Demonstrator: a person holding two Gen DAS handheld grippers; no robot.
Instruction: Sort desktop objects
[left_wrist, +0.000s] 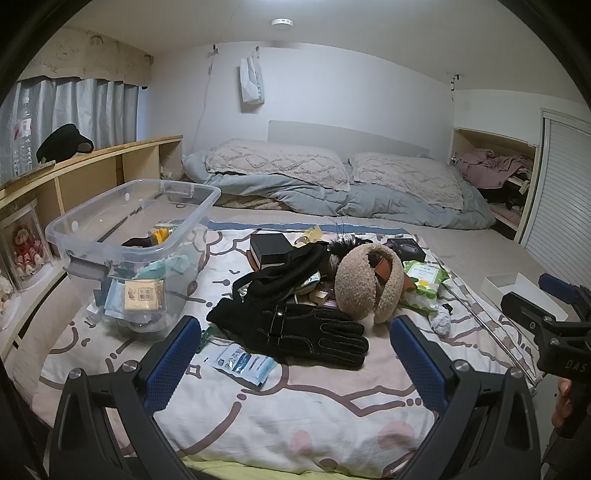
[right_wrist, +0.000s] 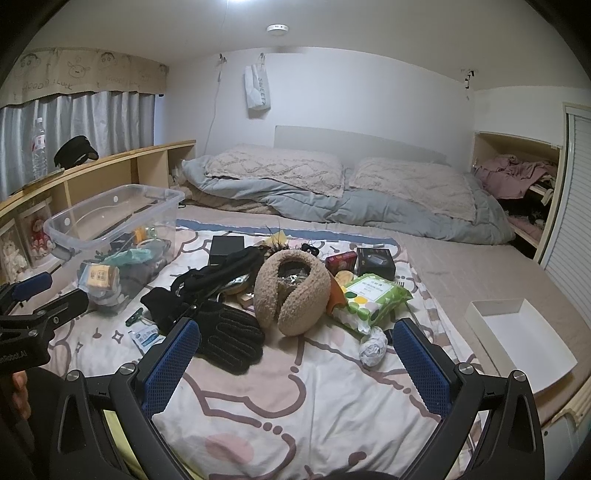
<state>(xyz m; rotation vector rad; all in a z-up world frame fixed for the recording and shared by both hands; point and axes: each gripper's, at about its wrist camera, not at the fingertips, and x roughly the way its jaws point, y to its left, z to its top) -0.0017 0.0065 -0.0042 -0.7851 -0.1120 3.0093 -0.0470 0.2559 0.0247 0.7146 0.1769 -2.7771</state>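
While both grippers hover short of the pile with fingers spread wide and nothing between them, the left gripper faces the black glove and the right gripper faces bare blanket between the glove and a small crumpled grey wad

Risks, as judged from the layout:
- pile is heaped and overlapping; the glove lies against a black strap and the fuzzy beige earmuffs, so a pinch on one item may drag a neighbour along
- soft patterned blanket gives underneath; fingers pressed down on the flat blue sachet could bunch fabric instead of catching the sachet
- green wipes pack has a slick wrapper, likely to slip from a shallow grip
- clear plastic bin already holds packets and sits at the left; a high drop could bounce things off its rim
- white open box lies near the bed's right edge and could be nudged off

Surroundings: no table here, the things lie on a bed. Two pillows and a grey-blue duvet sit at the head, a wooden shelf with a water bottle runs along the left under curtains, a clothes nook stands at right, white walls, and a paper bag hangs above the headboard
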